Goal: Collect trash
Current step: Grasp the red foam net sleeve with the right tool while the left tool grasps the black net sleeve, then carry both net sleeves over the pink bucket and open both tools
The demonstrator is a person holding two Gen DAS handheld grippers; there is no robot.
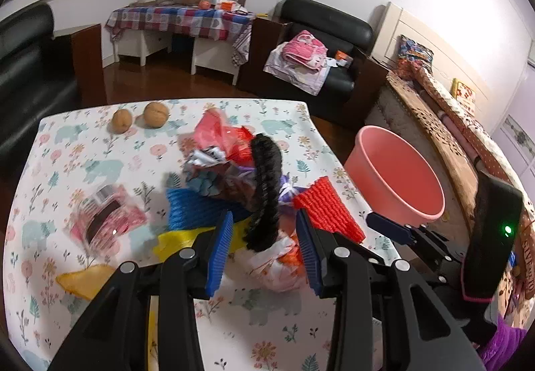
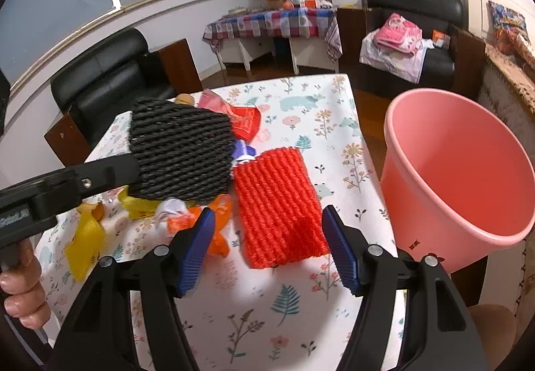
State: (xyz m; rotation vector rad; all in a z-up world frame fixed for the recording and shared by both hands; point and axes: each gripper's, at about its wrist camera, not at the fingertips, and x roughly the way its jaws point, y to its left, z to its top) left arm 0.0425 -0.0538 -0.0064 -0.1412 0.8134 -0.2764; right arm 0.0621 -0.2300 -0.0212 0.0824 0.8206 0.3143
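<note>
This is a lived-in home, a sitting room or bedroom. The landmark is the table [image 1: 100, 170] under a floral, animal-print cloth. Beyond it stand black leather armchairs [image 1: 321, 46], one piled with folded laundry [image 1: 301, 60], and a low bench in checked fabric [image 1: 180, 19]. To its right lies a bed [image 1: 444, 123] with patterned bedding.

Beyond your work table you see a black leather armchair [image 1: 326, 23] at one o'clock, with folded pink and white cloths [image 1: 302, 58] piled on its seat. At twelve o'clock stands a low white table under a checked red-and-blue cloth [image 1: 177, 19]. Two round brown walnut-like balls [image 1: 138, 118] lie side by side at eleven o'clock.
</note>
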